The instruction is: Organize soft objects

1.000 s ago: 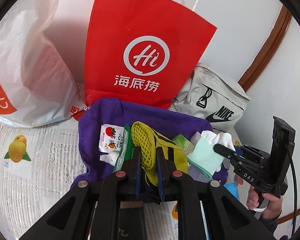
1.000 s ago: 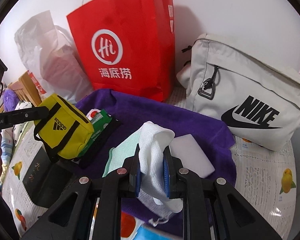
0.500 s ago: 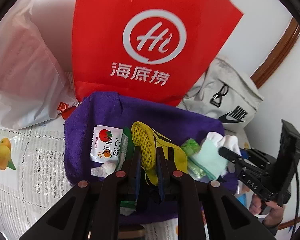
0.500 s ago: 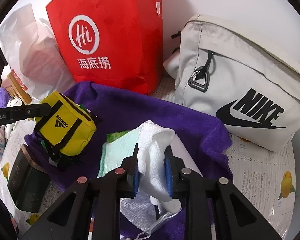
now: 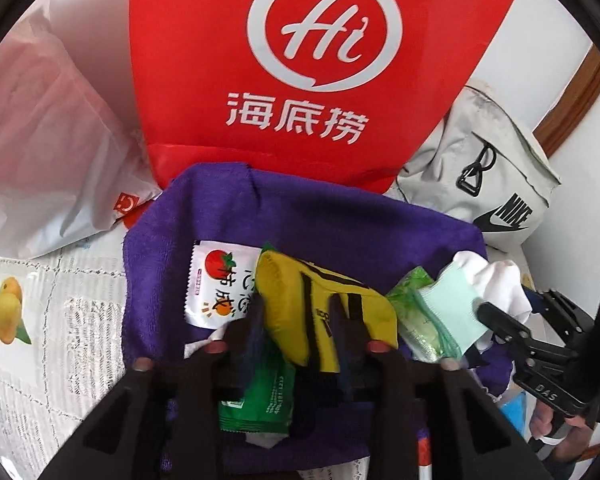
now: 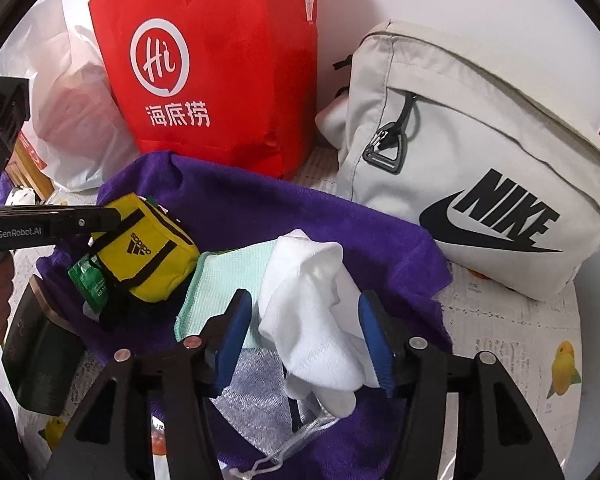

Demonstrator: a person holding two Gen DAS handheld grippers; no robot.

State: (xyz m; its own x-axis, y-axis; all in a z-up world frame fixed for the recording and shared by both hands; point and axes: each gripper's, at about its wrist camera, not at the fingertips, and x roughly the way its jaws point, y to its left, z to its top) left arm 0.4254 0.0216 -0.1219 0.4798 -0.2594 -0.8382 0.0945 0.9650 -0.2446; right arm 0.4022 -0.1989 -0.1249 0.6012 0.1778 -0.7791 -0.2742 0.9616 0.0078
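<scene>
Left gripper (image 5: 296, 316) jaws spread around yellow adidas pouch (image 6: 148, 256), right gripper (image 6: 304, 332) jaws released beside white sock (image 6: 312, 320), both on purple towel (image 6: 260, 216) before red "Hi" bag (image 6: 220, 68) and Nike bag (image 6: 480, 184).

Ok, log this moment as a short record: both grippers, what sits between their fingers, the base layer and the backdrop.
left gripper: open, yellow pouch between its fingers
right gripper: open, white sock loose between its fingers
base: purple towel, under pouch and sock
beside sock: mint cloth, on the towel
behind: red paper bag upright, grey Nike bag to its right
</scene>
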